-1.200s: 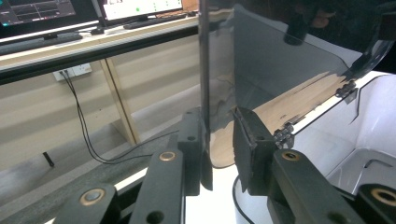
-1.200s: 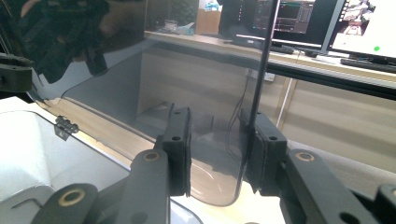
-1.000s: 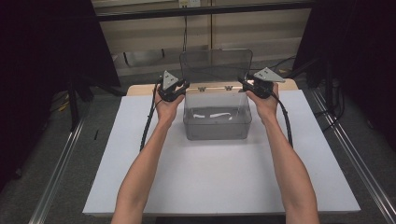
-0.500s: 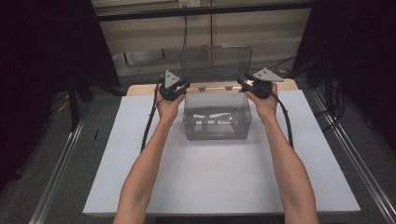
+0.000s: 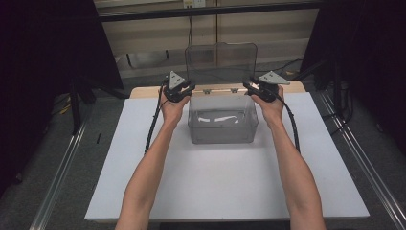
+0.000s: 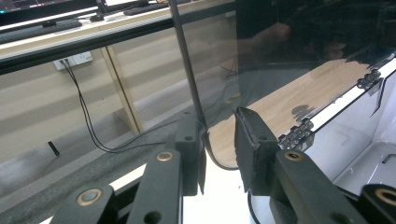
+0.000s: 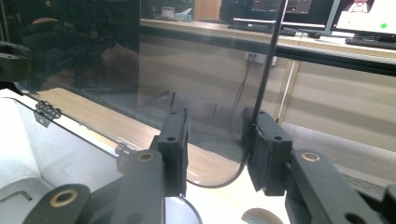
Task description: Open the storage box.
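A clear plastic box (image 5: 221, 129) stands on the white table top (image 5: 215, 191), its hinged lid (image 5: 221, 62) raised nearly upright at the back. Something pale lies inside the box (image 5: 218, 117). My left gripper (image 5: 187, 89) is at the lid's lower left corner and my right gripper (image 5: 249, 87) at its lower right corner. In the left gripper view the jaws of that gripper (image 6: 219, 149) stand apart, with the lid's (image 6: 280, 56) side edge running down along one jaw. In the right gripper view the right gripper's (image 7: 217, 149) jaws are also apart around the lid's (image 7: 93, 56) rounded corner.
A wooden strip (image 5: 143, 92) borders the table's far edge behind the box. Metal rails run along the floor at the left (image 5: 62, 167) and right (image 5: 364, 163). A dark bar (image 5: 206, 10) crosses above the back wall. Cables trail from both grippers along the forearms.
The lid's top edge stands slightly higher than a second ago. My right gripper has shifted a little inward toward the box. The left hand has stayed put.
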The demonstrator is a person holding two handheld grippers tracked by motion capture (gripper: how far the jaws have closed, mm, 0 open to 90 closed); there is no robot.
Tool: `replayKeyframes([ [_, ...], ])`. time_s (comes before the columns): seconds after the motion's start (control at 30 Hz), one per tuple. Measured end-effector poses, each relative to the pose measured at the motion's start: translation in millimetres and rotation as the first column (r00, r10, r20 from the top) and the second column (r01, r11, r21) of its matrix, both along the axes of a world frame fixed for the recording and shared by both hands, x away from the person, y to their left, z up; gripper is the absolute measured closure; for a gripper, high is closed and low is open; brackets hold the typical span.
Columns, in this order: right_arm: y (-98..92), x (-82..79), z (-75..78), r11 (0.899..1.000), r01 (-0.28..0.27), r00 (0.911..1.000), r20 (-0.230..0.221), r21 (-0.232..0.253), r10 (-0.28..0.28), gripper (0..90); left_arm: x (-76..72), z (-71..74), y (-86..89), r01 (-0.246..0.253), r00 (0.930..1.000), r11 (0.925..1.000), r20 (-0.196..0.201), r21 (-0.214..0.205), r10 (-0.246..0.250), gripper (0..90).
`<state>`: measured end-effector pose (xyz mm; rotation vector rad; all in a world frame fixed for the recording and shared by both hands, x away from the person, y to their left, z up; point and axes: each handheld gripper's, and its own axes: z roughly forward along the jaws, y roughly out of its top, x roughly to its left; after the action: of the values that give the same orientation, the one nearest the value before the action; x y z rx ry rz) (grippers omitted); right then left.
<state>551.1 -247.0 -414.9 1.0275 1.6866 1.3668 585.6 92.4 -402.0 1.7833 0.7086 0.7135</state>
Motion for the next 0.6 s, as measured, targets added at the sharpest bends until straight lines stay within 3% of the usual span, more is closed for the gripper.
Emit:
replayKeyframes([
  [0.23,0.1,2.1,-1.6,1.0,0.006,0.9996,-0.026,-0.002,-0.006,61.0,3.1,-0.1,-2.3,-0.001,0.9998,1.0,-0.019,-0.006,0.001,67.9],
  [0.4,-1.0,3.4,-4.0,1.0,0.01,0.9995,-0.03,0.01,-0.009,60.6,3.0,0.2,-6.9,-0.009,0.9996,0.9989,-0.026,0.046,0.01,61.4],
  [0.6,-2.3,4.2,-4.3,1.0,0.006,0.9991,-0.042,0.023,-0.005,60.7,5.5,-2.5,-5.0,-0.004,0.9981,1.0,-0.062,0.0,0.004,60.2],
])
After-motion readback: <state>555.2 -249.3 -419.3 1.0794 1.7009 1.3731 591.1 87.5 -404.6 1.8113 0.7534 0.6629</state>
